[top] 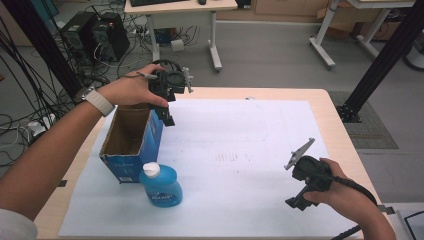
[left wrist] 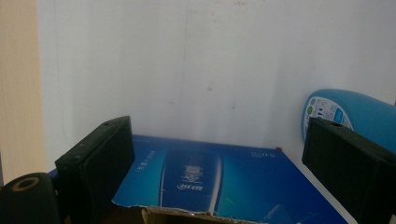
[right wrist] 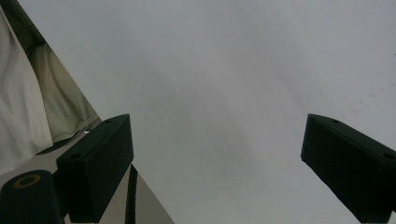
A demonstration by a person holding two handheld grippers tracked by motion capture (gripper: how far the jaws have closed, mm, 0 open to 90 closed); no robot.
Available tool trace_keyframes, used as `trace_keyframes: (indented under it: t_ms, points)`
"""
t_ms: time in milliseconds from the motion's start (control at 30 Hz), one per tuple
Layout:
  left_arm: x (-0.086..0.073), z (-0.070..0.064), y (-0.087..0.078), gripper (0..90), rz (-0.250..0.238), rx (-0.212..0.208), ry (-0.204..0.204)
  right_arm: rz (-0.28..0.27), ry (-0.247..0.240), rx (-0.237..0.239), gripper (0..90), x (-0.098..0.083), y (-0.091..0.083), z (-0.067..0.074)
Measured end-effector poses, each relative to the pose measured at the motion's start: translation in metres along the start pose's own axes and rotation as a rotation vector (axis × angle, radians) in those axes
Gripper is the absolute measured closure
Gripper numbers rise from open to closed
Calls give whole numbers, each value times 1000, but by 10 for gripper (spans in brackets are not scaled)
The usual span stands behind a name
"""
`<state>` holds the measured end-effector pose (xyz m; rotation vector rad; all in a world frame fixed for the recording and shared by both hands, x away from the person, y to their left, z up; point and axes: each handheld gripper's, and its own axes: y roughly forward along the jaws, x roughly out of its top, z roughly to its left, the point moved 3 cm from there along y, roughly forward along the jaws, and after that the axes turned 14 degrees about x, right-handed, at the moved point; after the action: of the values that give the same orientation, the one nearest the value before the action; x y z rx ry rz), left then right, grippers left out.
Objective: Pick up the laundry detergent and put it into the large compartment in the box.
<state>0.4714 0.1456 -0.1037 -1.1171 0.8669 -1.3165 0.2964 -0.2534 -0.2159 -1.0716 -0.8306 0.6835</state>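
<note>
Left gripper (top: pixel 169 120) released, jaws wide, at box (top: pixel 131 145) rim, 10 o'clock on table. Right gripper (top: pixel 296 202) released, idle at 4. Bottle (top: pixel 161 186) at box's 5. Straddle one wall squarely before clenching.

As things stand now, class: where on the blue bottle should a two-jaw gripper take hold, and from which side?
Probably around the blue bottle body just under its white cap, coming from the right: it stands upright, and the open blue box crowds its left.
</note>
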Motion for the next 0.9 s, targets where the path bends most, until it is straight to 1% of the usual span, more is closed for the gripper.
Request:
trace_keyframes:
  t_ms: [133, 200, 433, 667, 900]
  points:
    - [-4, -5, -5, 95, -7, 5, 1, -4, -4, -2, 92, 1, -1, 0]
    - [-3, -8, -7, 95, 1, 14, 2, -1, -5, -4, 92, 3, -2, 1]
    - [-5, -10, -13, 95, -5, 17, -3, -3, -13, -5, 92, 5, -1, 0]
    - [-3, -12, -15, 96, 6, 5, 8, -7, -15, -1, 92, 5, 0, -1]
    - [-6, -15, -21, 96, 9, -4, 10, -11, -19, -1, 91, 4, 1, -1]
